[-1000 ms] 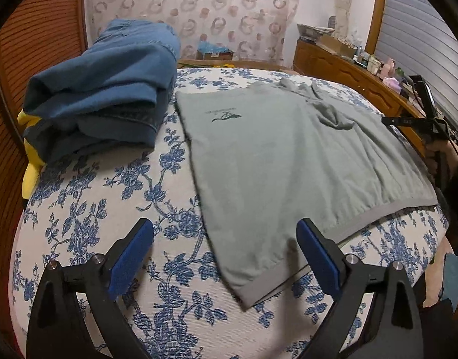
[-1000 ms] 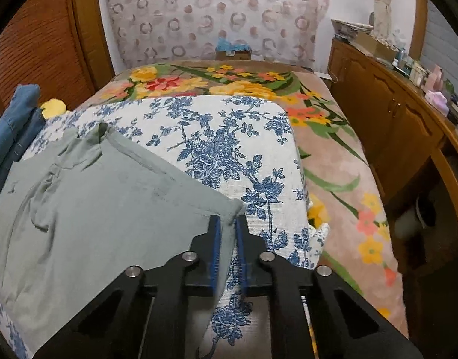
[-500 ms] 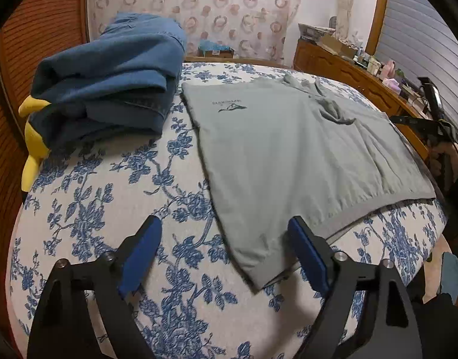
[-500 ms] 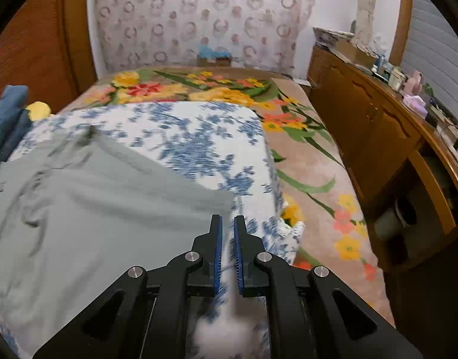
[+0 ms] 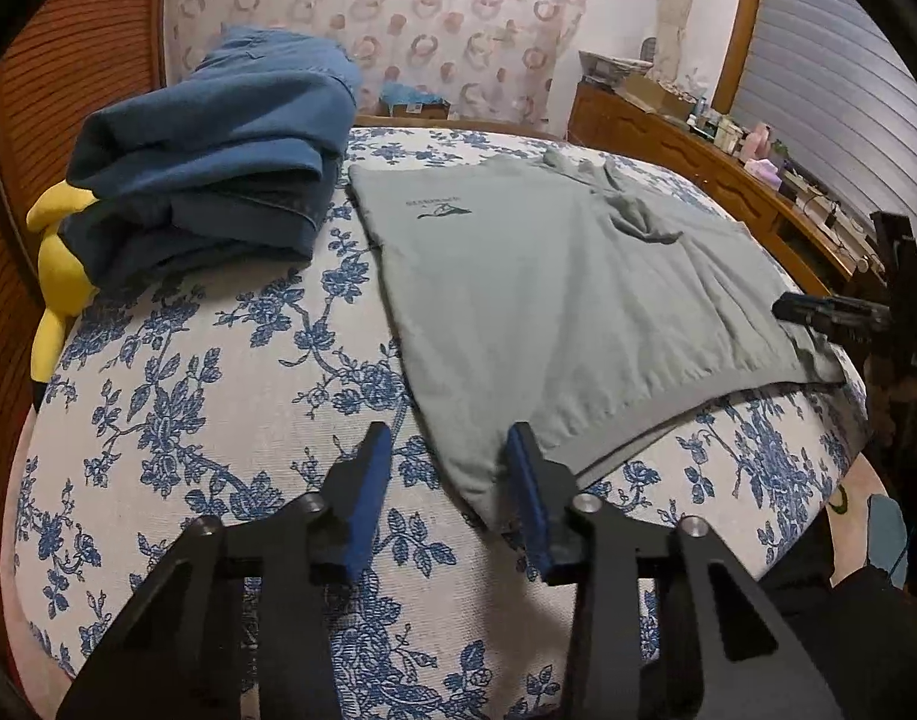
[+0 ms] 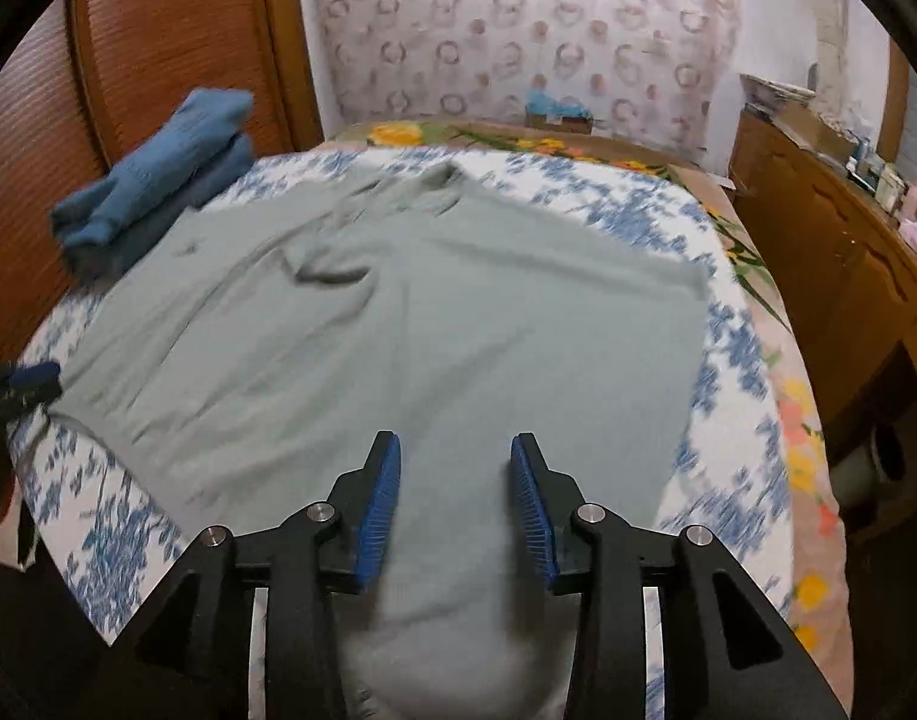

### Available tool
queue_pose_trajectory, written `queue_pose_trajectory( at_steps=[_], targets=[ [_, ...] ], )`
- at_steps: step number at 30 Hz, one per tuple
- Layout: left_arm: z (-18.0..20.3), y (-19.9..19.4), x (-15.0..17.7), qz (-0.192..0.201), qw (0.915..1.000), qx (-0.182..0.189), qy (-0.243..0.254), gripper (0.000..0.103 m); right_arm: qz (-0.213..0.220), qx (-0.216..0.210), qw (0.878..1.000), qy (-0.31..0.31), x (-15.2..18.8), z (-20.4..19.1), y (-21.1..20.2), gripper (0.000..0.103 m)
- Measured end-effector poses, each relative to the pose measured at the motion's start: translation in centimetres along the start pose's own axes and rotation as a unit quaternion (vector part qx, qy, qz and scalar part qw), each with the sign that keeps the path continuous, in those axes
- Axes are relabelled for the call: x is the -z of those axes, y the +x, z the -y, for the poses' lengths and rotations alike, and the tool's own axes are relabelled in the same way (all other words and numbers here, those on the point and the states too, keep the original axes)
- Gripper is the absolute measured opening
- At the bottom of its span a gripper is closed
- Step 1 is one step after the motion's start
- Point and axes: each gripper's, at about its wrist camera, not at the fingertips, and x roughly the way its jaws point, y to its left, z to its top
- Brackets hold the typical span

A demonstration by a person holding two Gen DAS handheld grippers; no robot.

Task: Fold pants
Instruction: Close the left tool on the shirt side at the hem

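Pants: a grey-green garment (image 5: 554, 300) lies spread flat across the middle of the bed, with a small dark logo (image 5: 437, 207) near its far left corner and a few creases toward the far side.
Near corner: the hem corner of the pants lies between the blue pads of the left gripper (image 5: 449, 468); the pads stand either side of it with gaps showing.
Left gripper: its jaws are closing, not yet pressing on the cloth.
Right gripper: the right gripper (image 6: 455, 474) is above the near edge of the pants, its jaws opening, grey cloth showing in the gap between them, pads clear of it. This view is blurred.
Bedspread: white with blue flowers (image 5: 176, 420), under the pants.
Folded pile: blue denim clothes (image 5: 218, 156) stacked at the far left of the bed, beside the pants, apart from them.
Yellow item: something yellow (image 5: 59, 264) under the pile's left end; what it is cannot be told.
Right side: a wooden dresser (image 6: 830, 252) with small clutter on top.
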Motion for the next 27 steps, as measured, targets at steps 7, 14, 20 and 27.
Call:
queue_pose_trajectory(
  at_steps=[7, 14, 20, 27],
  targets=[
    [0.7, 0.1, 0.2, 0.002, 1.0000, 0.000, 0.006, 0.035, 0.002, 0.046, 0.999, -0.002, 1.4, -1.7, -0.9, 0.050],
    [1.2, 0.2, 0.2, 0.003, 0.9999, -0.012, 0.009, 0.035, 0.006, 0.066, 0.997, 0.030, 0.6, -2.6, -0.7, 0.062],
    [1.4, 0.1, 0.4, 0.007, 0.9999, 0.000, 0.013, 0.031, 0.018, 0.061, 0.998, 0.028, 0.2, -2.3, -0.7, 0.062],
    [1.3, 0.4, 0.0, 0.007, 0.9999, 0.009, 0.013, 0.007, 0.027, 0.060, 0.998, 0.021, 0.4, -1.3, -0.5, 0.062]
  ],
)
